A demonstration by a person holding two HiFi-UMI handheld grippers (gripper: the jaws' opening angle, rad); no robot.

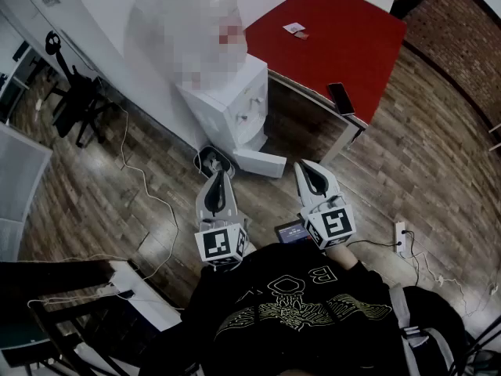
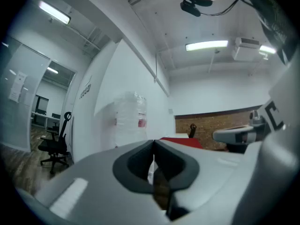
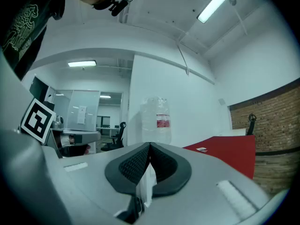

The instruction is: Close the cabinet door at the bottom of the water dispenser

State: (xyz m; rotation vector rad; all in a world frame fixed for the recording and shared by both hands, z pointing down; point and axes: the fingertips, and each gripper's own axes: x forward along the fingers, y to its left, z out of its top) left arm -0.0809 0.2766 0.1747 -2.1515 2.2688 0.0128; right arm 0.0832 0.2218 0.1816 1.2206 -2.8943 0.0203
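Cabinet door [image 1: 266,164] stands swung open at the foot of the white water dispenser [image 1: 227,104], its free edge over open wooden floor [image 1: 376,178]. Left tool [image 1: 213,161] and right tool [image 1: 302,167] hover just short of it, each pressed together and empty. A red tabletop [image 1: 329,37] borders the right.

Both gripper views hide the lower cabinet of the water dispenser [image 1: 232,110] behind each gripper's own closed jaws; only the bottle [image 3: 157,118] rises above them. From the head view, how far the cabinet door [image 1: 261,163] ahead of the tips stands ajar is hard to judge. A dark round thing [image 1: 210,160] at the tip of the left gripper [image 1: 217,177] cannot be identified. A small screen [image 1: 290,232] sits half behind the right gripper [image 1: 308,169]. Cards [image 1: 296,29] on the red table [image 1: 344,45] are too small to read.
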